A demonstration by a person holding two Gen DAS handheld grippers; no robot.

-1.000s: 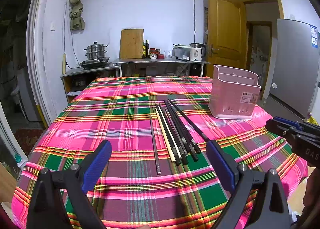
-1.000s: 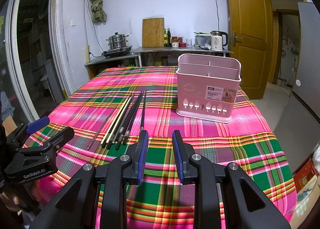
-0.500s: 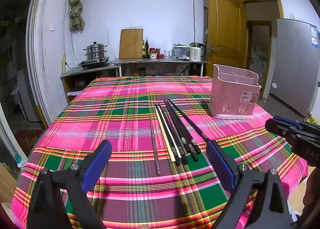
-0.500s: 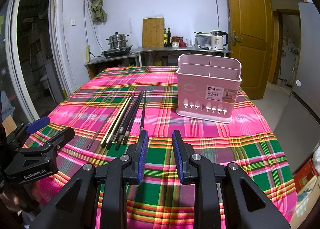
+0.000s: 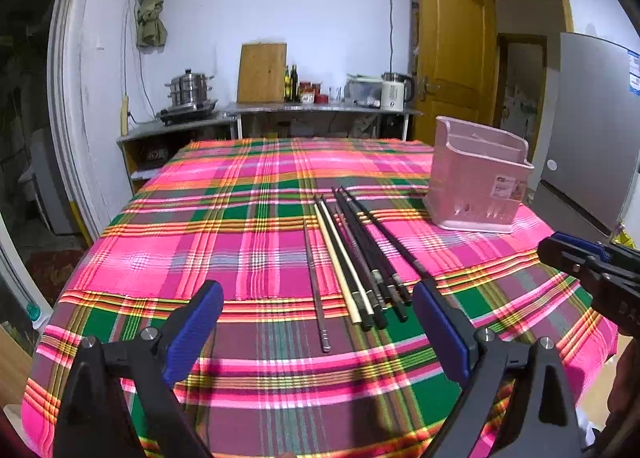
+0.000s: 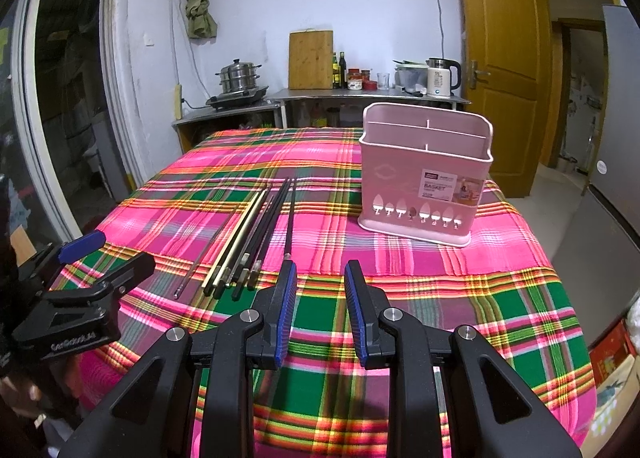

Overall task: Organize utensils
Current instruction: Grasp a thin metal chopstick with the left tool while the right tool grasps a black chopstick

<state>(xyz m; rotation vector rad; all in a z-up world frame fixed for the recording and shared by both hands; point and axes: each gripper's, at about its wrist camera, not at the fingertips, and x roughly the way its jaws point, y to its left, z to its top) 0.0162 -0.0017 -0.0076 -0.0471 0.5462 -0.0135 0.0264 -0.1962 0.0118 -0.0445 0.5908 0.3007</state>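
Your left claw (image 5: 316, 322) gapes wide and empty at lower frame; your right claw (image 6: 318, 298) stands narrowly open, empty, below the black and pale chopsticks (image 6: 256, 230) and pink plastic basket (image 6: 424, 181).

The right gripper (image 6: 318, 282) hangs above the near part of the plaid tablecloth (image 6: 440, 290), its blue-padded fingers (image 6: 285, 310) a narrow gap apart, holding nothing; a row of chopsticks (image 6: 256, 234) lies just beyond, to the left; a pink basket (image 6: 424, 181) stands farther off, right; the left gripper (image 6: 86, 278) shows at the left edge.
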